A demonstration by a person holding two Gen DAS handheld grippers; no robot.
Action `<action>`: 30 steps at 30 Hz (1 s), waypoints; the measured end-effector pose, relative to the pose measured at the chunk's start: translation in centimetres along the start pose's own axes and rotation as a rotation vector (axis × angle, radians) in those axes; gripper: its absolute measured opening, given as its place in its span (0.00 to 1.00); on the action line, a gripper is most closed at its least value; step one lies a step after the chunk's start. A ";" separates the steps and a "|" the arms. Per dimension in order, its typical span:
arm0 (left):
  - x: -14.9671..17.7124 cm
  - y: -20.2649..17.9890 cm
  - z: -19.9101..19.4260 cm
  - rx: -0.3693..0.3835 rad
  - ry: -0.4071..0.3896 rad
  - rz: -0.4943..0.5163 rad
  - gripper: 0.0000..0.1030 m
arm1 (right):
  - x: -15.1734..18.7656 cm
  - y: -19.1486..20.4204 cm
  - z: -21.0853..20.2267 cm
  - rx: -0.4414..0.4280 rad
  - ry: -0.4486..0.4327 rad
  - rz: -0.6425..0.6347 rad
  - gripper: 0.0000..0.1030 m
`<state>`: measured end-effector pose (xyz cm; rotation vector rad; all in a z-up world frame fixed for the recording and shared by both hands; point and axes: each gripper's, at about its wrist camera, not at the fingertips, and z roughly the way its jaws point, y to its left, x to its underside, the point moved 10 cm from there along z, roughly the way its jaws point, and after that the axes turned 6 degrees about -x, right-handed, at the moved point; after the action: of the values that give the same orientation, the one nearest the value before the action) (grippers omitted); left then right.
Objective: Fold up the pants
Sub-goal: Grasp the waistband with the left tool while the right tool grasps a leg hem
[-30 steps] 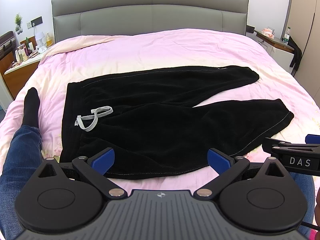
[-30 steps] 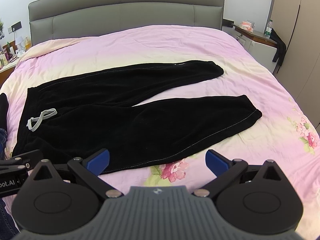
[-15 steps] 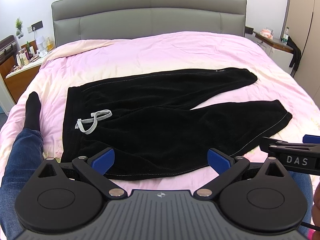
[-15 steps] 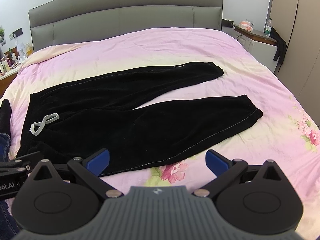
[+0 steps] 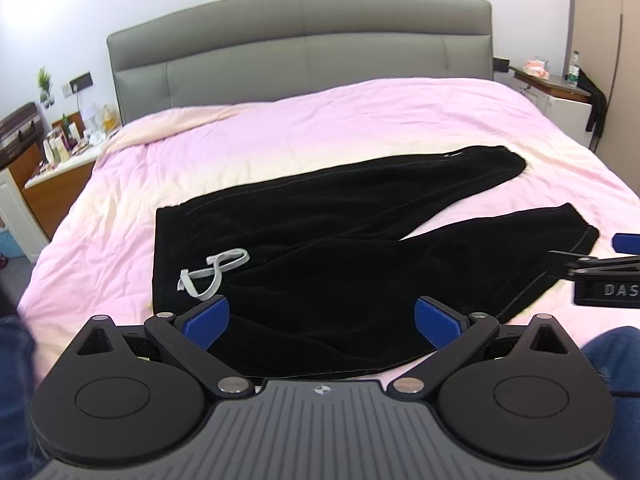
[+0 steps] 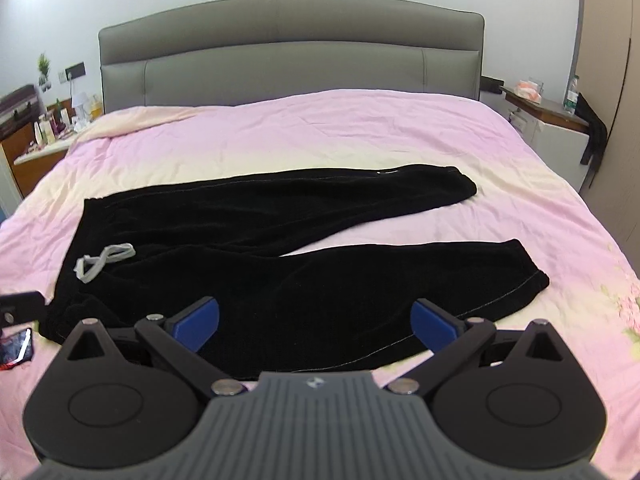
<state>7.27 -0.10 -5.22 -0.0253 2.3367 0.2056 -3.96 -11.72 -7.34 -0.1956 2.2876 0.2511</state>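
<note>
Black pants [image 5: 328,248] [image 6: 280,248] lie flat on the pink bed cover [image 5: 320,120], waistband to the left, both legs spread apart to the right. A grey drawstring [image 5: 216,270] [image 6: 106,260] rests near the waist. My left gripper [image 5: 322,318] hovers open over the near edge of the pants, nothing between its blue pads. My right gripper [image 6: 314,318] is open too, above the near leg. The right gripper's side shows at the right edge of the left wrist view [image 5: 600,276].
A grey padded headboard [image 5: 300,40] stands at the far end. A cluttered nightstand [image 5: 60,160] is at the left, a white bedside cabinet [image 6: 552,132] with a bottle at the right. The person's jeans-clad legs [image 5: 616,352] flank the left gripper.
Both grippers have moved forward and lower toward the pants, which now look closer. The socked foot at the left has left the left wrist view. Both stay open.
</note>
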 end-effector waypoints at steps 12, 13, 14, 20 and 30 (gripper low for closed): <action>5.6 4.5 9.5 0.037 0.026 0.290 1.00 | 1.7 0.3 11.7 -0.129 0.066 -0.314 0.95; 6.0 4.4 10.2 0.042 0.019 0.345 1.00 | 2.4 0.4 12.7 -0.151 0.091 -0.373 0.95; 6.5 4.3 10.9 0.053 0.009 0.397 1.00 | 3.3 0.4 13.8 -0.166 0.127 -0.444 0.92; 11.1 3.3 14.1 0.146 0.027 0.660 0.99 | 8.0 -1.5 17.0 -0.194 0.254 -0.935 0.61; 14.6 4.3 18.4 0.101 0.050 0.795 0.84 | 10.4 -11.2 22.4 -0.140 0.360 -1.241 0.58</action>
<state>9.74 7.67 -27.64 0.9630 2.2853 0.4738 7.73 -17.69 -31.07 -1.7349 2.0383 -0.2986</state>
